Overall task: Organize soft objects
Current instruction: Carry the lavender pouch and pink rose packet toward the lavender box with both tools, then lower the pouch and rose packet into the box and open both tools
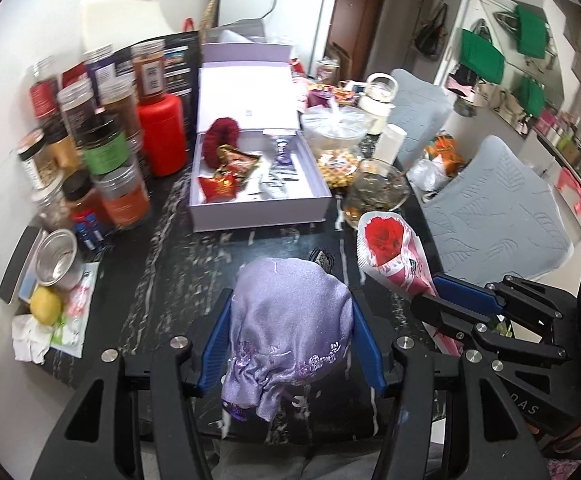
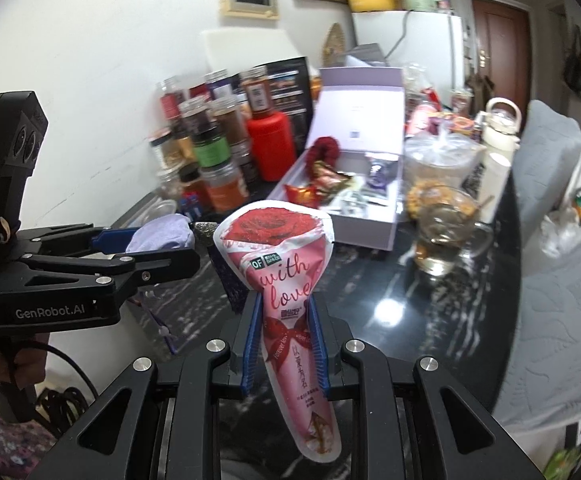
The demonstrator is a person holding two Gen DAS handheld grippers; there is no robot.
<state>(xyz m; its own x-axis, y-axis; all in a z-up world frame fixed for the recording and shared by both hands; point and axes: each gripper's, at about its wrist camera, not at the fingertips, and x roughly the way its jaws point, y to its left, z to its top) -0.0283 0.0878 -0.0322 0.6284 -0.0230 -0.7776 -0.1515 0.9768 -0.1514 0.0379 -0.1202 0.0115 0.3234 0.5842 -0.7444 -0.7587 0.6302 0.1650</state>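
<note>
While both hand-held grippers hang above a dark marbled bench [image 1: 162,248], each has its blue fingers clamped on a soft item. At lower centre of the left wrist view, the left gripper [image 1: 290,340] grasps a lilac satin drawstring pouch [image 1: 286,320] by its sides. At lower centre of the right wrist view, the right gripper [image 2: 284,344] pinches the narrow stem of a pink rose-printed packet [image 2: 286,280] reading "with love", its wide red top pointing up the frame. Beyond them, in the middle of each view, an open lilac gift box [image 1: 258,212] sits on the bench, holding a dark red scrunchie [image 1: 220,132] and small wrapped sachets. Spice jars [image 1: 102,148] crowd the left.
</note>
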